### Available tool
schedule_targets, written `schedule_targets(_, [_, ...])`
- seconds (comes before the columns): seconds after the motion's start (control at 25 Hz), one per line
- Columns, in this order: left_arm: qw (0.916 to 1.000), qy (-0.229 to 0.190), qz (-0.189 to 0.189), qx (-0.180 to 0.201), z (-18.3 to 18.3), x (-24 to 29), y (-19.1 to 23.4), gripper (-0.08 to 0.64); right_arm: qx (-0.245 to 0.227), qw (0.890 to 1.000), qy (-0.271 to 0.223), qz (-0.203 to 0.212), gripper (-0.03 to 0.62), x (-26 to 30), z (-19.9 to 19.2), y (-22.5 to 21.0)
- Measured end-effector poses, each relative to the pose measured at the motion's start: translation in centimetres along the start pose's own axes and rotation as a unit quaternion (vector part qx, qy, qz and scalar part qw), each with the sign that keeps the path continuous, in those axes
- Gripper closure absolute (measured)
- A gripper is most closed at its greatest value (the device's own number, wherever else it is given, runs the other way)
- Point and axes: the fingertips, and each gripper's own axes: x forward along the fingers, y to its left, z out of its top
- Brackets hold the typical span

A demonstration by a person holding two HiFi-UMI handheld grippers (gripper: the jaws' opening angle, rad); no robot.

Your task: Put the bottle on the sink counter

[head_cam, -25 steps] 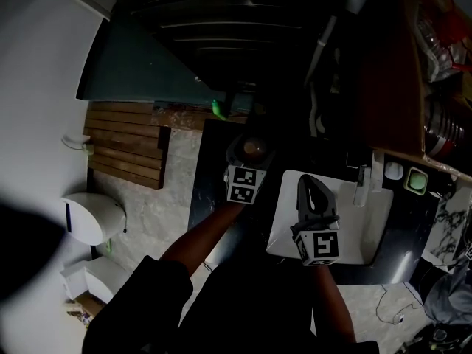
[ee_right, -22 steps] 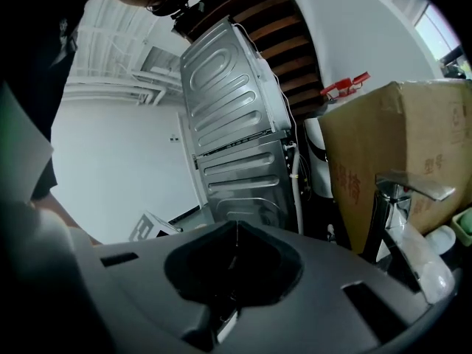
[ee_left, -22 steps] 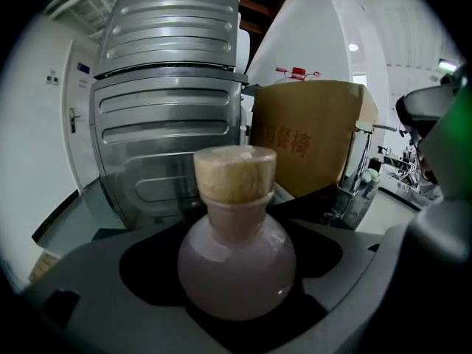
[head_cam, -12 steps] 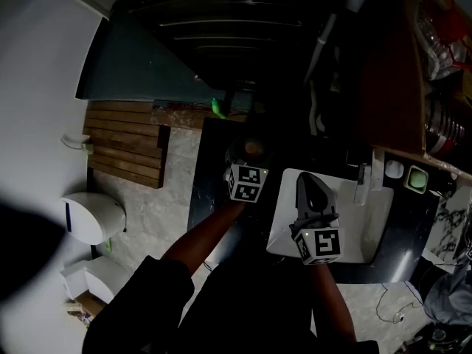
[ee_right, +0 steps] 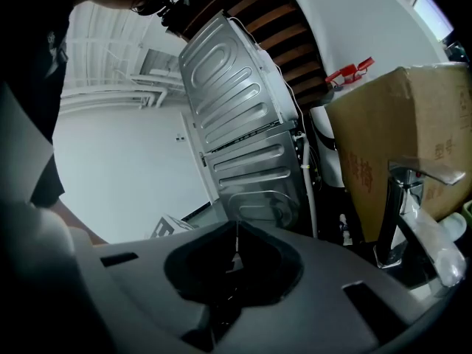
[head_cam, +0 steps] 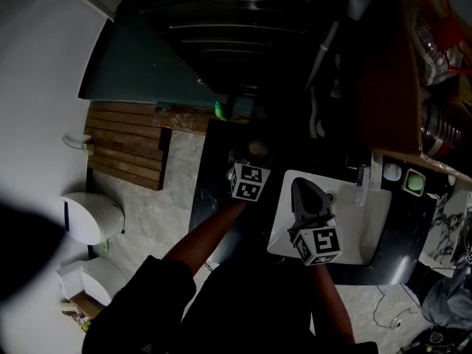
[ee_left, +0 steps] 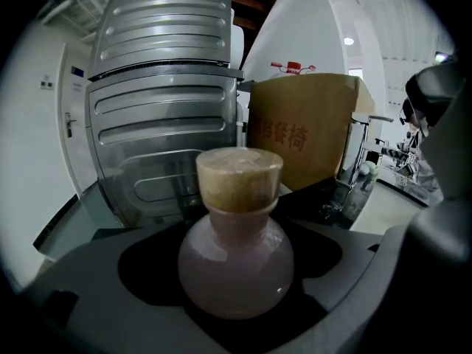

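While the jaws of our left gripper [head_cam: 251,161] clasp the round pink bottle [ee_left: 236,260] by its belly, cork stopper up, we hold it over the dark worktop [head_cam: 210,198] just left of the white sink [head_cam: 372,231]. We cannot tell whether it touches down yet. Our right gripper [head_cam: 304,192] hangs over the basin, jaws pressed together on nothing. We judge placing is in hand. Next, we settle the bottle upright on bare worktop, then part the jaws.
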Motion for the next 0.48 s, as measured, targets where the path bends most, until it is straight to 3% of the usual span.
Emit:
schedule_targets(0.2, [0.9998,-0.015,-0.006,-0.007,0.2,-0.8,0.2,0.17,-0.01,1.0,0.01,0.011,0.552,-0.4,-0.2,1.3])
schedule_targets(0.48, [0.9993,-0.031,-0.01,-0.016,0.4,-2.8,0.2,0.17,-0.028,1.0,0.0,-0.01,0.552,-2.2,0.2,1.8])
